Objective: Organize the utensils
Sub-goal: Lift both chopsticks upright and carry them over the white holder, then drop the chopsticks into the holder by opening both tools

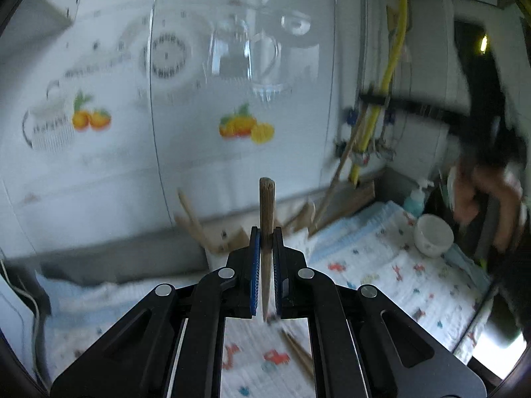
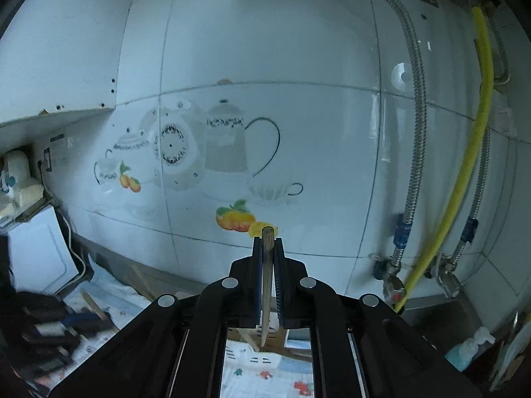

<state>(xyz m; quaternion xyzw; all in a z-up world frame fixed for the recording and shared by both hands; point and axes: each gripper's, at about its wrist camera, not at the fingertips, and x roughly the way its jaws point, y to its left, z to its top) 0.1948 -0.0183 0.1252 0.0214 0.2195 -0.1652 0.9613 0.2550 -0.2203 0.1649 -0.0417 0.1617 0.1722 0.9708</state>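
Left wrist view: left gripper (image 1: 266, 232) jaws pinch chopstick (image 1: 266, 205) upright above patterned cloth (image 1: 381, 265) | right gripper (image 2: 267, 243) jaws pinch second chopstick (image 2: 267, 265) | keep both sticks vertical, carry slowly toward wooden rack (image 1: 212, 232)

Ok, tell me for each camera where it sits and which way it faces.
Left wrist: on the left gripper, facing the tiled wall over a patterned cloth; shut on a chopstick; the person's other hand at right.
Right wrist: on the right gripper, facing the same wall, shut on another chopstick.
Shared: fruit decal, yellow hose.
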